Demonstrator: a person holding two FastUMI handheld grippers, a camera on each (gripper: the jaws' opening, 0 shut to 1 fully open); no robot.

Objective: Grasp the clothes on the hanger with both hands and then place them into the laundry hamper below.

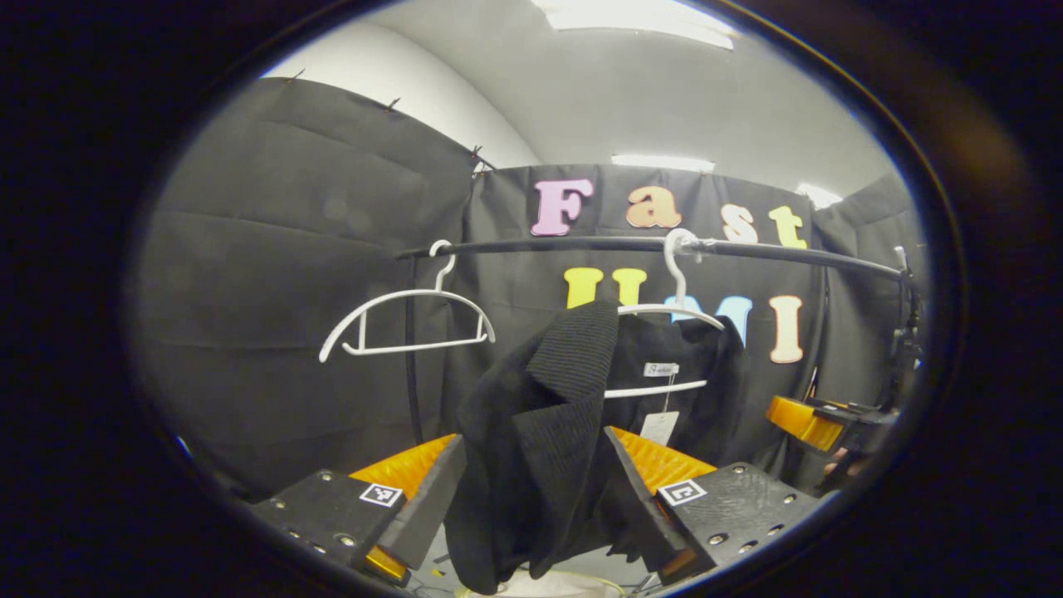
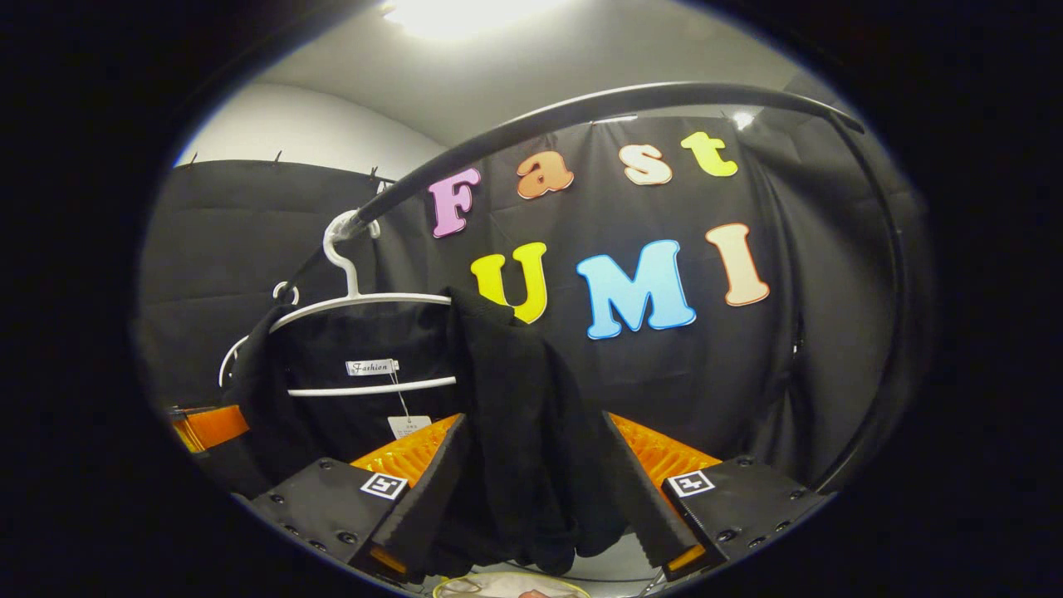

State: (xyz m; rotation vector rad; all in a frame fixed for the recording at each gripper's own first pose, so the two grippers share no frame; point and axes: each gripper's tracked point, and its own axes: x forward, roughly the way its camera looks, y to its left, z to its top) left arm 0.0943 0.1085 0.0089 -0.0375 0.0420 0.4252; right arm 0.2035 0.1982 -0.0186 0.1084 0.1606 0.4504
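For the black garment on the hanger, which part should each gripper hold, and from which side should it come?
Probably the two shoulders, from the front. The garment hangs over a white hanger on the rail, and each shoulder bunches into a thick fold facing forward. The left gripper has one fold between its fingers, the right gripper the other. The hanger hook is open, so lifting clears it.

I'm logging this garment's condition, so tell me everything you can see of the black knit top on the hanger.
The black knit top looks soft and ribbed. It hangs on a white hanger from the black rail. A white neck label and a paper swing tag show at its collar. One shoulder has been pulled off the hanger and sits bunched between the left gripper fingers; the other shoulder is gathered between the right gripper fingers. Its lower part hangs below both.
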